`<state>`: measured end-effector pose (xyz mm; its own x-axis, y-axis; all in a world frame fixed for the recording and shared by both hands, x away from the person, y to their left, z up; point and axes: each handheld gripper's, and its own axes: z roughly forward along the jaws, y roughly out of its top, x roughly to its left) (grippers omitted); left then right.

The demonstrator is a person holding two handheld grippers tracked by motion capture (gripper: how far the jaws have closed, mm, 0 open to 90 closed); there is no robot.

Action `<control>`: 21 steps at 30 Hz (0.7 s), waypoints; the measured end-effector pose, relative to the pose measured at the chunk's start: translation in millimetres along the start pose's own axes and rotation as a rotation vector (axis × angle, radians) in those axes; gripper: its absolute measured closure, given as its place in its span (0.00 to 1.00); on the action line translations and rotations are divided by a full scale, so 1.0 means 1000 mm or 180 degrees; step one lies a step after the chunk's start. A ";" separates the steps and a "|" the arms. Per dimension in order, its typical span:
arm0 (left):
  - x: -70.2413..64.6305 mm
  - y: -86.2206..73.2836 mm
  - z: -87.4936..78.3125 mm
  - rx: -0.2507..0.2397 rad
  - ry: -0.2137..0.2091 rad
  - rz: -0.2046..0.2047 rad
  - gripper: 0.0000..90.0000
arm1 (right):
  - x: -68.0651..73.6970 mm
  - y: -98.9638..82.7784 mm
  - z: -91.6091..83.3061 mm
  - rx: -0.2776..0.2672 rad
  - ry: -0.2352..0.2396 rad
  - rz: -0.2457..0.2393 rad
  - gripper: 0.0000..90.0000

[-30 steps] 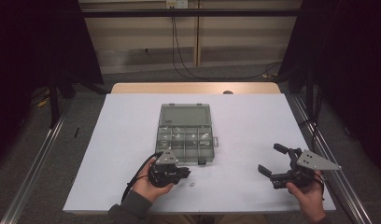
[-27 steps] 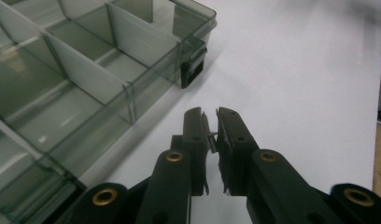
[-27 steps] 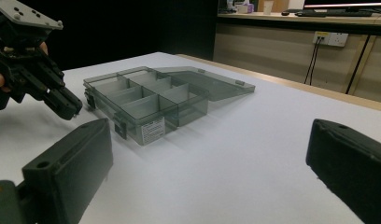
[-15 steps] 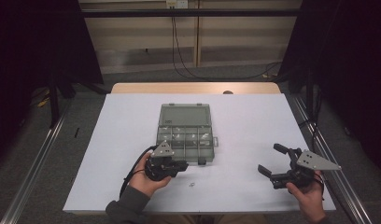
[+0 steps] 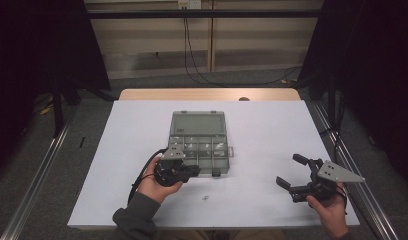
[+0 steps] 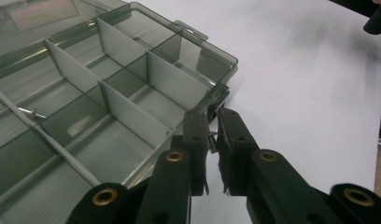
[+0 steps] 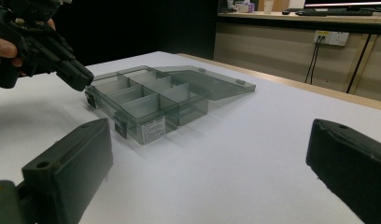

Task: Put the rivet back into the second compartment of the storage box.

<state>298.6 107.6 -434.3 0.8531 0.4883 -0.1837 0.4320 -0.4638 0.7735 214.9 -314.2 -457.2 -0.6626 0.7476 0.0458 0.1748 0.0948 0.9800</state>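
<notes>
A smoky clear compartment box [image 5: 199, 145] lies open mid-table, its lid [image 5: 199, 123] laid back flat. My left gripper [image 5: 195, 170] hovers at the box's near left corner. In the left gripper view the jaws of my left gripper [image 6: 213, 115] are nearly closed, pinching a small silvery screw [image 6: 211, 137] just above the box's front rim [image 6: 216, 93]. Another small screw [image 6: 31, 112] lies in one compartment. My right gripper [image 5: 290, 170] rests open near the table's front right, holding nothing. In the right gripper view my right gripper [image 7: 209, 140] faces the box [image 7: 151, 100] and the left gripper [image 7: 72, 70].
A tiny metal part [image 5: 205, 198] lies loose on the white tabletop [image 5: 262, 130] in front of the box. A wooden strip [image 5: 207, 94] runs along the table's far edge. Metal rails [image 5: 349, 165] flank the table on the floor.
My left gripper has moved forward and slightly right, from the bare table up to the box's near corner. The right gripper has stayed still.
</notes>
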 end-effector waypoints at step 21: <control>0.026 0.019 0.000 0.0041 0.0192 -0.0161 0.92 | 0.000 0.000 0.000 -0.0005 0.0004 -0.0003 0.00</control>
<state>329.5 111.2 -424.2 0.8111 0.5548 -0.1852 0.4782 -0.4467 0.7562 215.2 -314.3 -457.4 -0.6637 0.7466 0.0450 0.1729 0.0946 0.9804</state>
